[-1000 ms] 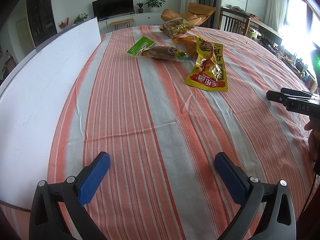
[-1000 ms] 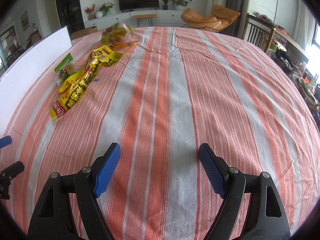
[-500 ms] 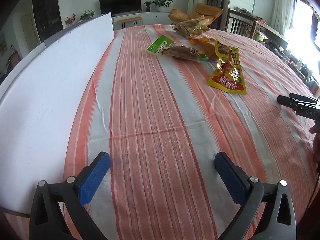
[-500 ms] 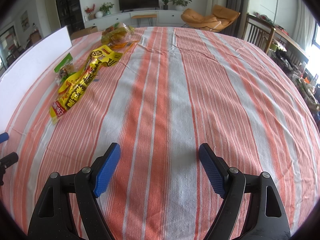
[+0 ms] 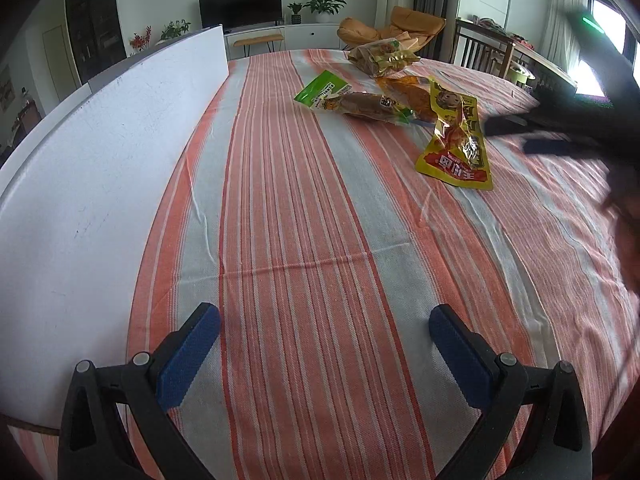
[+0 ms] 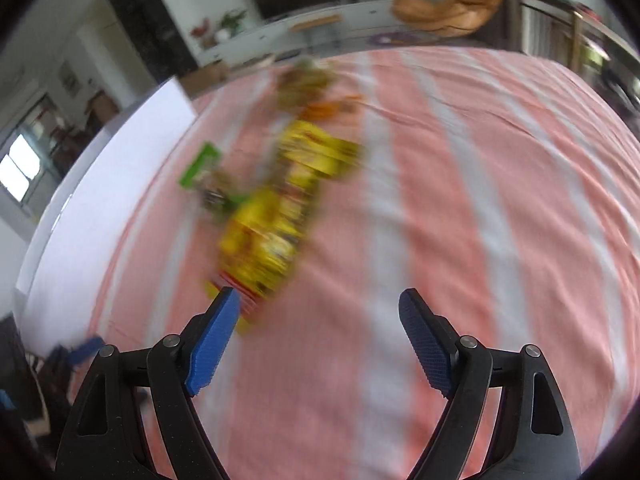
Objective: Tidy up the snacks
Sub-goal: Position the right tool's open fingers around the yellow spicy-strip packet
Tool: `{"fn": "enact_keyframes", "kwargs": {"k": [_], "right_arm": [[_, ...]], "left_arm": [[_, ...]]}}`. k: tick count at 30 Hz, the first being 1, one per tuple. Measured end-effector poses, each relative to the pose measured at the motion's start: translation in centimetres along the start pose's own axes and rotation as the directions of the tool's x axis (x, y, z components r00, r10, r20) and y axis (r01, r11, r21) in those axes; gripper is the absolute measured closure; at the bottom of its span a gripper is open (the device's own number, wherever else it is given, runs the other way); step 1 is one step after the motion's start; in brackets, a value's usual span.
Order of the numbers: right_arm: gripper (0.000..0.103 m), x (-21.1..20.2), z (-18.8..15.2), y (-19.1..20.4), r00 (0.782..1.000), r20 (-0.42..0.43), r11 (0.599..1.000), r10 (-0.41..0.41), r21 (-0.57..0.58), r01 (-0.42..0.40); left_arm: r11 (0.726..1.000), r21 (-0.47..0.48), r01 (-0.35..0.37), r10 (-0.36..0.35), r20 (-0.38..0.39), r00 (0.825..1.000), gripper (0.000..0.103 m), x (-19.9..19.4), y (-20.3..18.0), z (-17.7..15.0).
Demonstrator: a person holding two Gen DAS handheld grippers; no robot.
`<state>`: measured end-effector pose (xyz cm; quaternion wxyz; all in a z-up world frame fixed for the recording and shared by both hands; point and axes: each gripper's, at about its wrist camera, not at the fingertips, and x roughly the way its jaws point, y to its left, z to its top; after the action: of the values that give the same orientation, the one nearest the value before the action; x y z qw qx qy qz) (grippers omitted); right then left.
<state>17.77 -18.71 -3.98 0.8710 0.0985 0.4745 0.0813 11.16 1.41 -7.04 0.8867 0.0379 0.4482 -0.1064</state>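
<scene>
Striped table fills my view, white board along its left. Snack packets lie far ahead; yellow packet sits just beyond my right claw, spread wide, empty. Left claw likewise released, well short.

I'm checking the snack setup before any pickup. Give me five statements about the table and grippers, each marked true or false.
1. The left gripper is open and holds nothing. True.
2. The right gripper is shut on the yellow packet. False: it is open, holding nothing.
3. The green-topped packet lies left of the yellow packet in the left wrist view. True.
4. The snacks sit on a plain blue cloth. False: the tablecloth has orange and pale stripes.
5. A white board stands along the table's left side. True.
</scene>
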Motion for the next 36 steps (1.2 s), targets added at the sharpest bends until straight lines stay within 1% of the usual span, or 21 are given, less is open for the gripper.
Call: {"fn": "enact_keyframes", "kwargs": {"k": [3, 5, 6, 7, 8, 9, 10, 13, 17, 20, 23, 25, 29, 36], "right_arm": [[0.019, 3.8, 2.6, 2.8, 0.997, -0.053, 0.998, -0.064, -0.017, 0.063], [0.018, 5.9, 3.0, 3.7, 0.989, -0.092, 0.993, -0.12, -0.022, 0.118], [0.019, 6.4, 2.9, 4.1, 0.984, -0.094, 0.989, -0.149, -0.038, 0.146], [0.022, 6.4, 2.8, 4.5, 0.981, -0.067, 0.982, -0.181, -0.071, 0.176], [0.023, 6.4, 2.4, 4.8, 0.98, -0.06, 0.978, -0.192, -0.093, 0.186], [0.035, 6.1, 1.9, 4.7, 0.98, -0.046, 0.977, -0.195, -0.093, 0.191], [0.036, 5.6, 1.4, 4.5, 0.979, -0.029, 0.976, -0.202, -0.093, 0.199], [0.038, 3.8, 0.0, 3.5, 0.975, -0.005, 0.97, -0.22, -0.111, 0.218], [0.037, 1.4, -1.8, -0.5, 0.972, -0.005, 0.967, -0.236, -0.101, 0.235], [0.037, 0.3, -2.3, -3.8, 0.963, -0.006, 0.958, -0.271, -0.095, 0.269], [0.036, -0.7, -2.1, -7.1, 0.965, 0.009, 0.964, -0.261, -0.054, 0.261], [0.034, -1.0, -2.0, -8.4, 0.966, 0.03, 0.965, -0.257, -0.05, 0.258], [0.033, -1.3, -2.6, -8.9, 0.966, 0.089, 0.965, -0.245, -0.073, 0.251], [0.026, -0.4, -2.2, -8.8, 0.963, 0.087, 0.964, -0.254, -0.061, 0.259]], "left_arm": [[1.0, -0.001, 0.0, 0.0, 0.0, 1.0, 0.0, 0.0, 0.0, 0.0], [1.0, -0.001, 0.0, 0.0, 0.001, 1.0, 0.0, 0.0, 0.0, 0.0], [1.0, -0.001, 0.0, 0.0, 0.001, 1.0, 0.0, 0.0, 0.0, 0.0], [1.0, -0.001, 0.001, -0.001, 0.001, 1.0, 0.0, 0.0, 0.0, 0.0], [1.0, -0.001, 0.001, -0.001, 0.001, 1.0, 0.0, 0.0, 0.0, 0.1], [1.0, -0.001, 0.001, -0.001, 0.001, 1.0, 0.0, 0.0, 0.0, 0.1], [1.0, -0.001, 0.001, -0.001, 0.0, 1.0, 0.0, 0.0, 0.0, 0.1], [1.0, -0.001, 0.001, -0.001, 0.001, 1.0, 0.0, 0.0, -0.1, 0.1], [1.0, -0.001, 0.001, -0.001, 0.001, 1.0, 0.0, 0.0, -0.1, 0.1], [1.0, -0.001, 0.002, -0.002, 0.001, 1.0, 0.0, 0.0, -0.1, 0.1], [1.0, -0.001, 0.002, -0.002, 0.0, 1.0, 0.0, 0.0, -0.1, 0.1], [1.0, -0.001, 0.002, -0.002, 0.001, 1.0, 0.0, 0.0, -0.1, 0.1], [1.0, -0.001, 0.002, -0.002, 0.001, 1.0, 0.0, 0.0, 0.0, 0.1], [1.0, -0.001, 0.002, -0.002, 0.001, 1.0, 0.0, 0.0, -0.1, 0.1]]}}
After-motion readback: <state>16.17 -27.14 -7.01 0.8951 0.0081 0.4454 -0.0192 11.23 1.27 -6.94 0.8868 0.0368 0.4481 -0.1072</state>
